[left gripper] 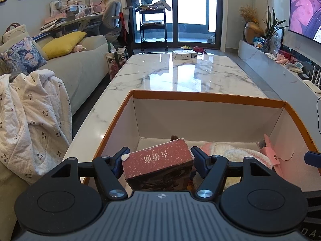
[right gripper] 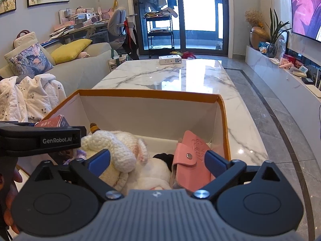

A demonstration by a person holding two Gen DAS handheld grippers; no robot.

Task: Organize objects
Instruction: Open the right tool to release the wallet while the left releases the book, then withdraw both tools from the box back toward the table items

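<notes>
An open carton with an orange rim (left gripper: 208, 97) (right gripper: 148, 95) stands on the near end of the marble table (left gripper: 180, 76). My left gripper (left gripper: 158, 160) is shut on a red box (left gripper: 156, 166) with printed characters and holds it tilted over the carton's left side; the red box (right gripper: 54, 122) also shows behind that gripper's finger (right gripper: 60, 138). My right gripper (right gripper: 158, 160) stands wide open above the carton's contents, its pads touching nothing. Under it lie a cream knitted plush toy (right gripper: 116, 148), a pink snap wallet (right gripper: 190, 156) leaning on the right wall, and something black (right gripper: 163, 157).
A small white box (left gripper: 184, 54) (right gripper: 170, 59) lies at the table's far end. A sofa with a panda-print blanket (left gripper: 30, 110) runs along the left, close to the table. A low white cabinet (right gripper: 280, 74) lines the right wall. A hand (right gripper: 12, 200) shows at the lower left.
</notes>
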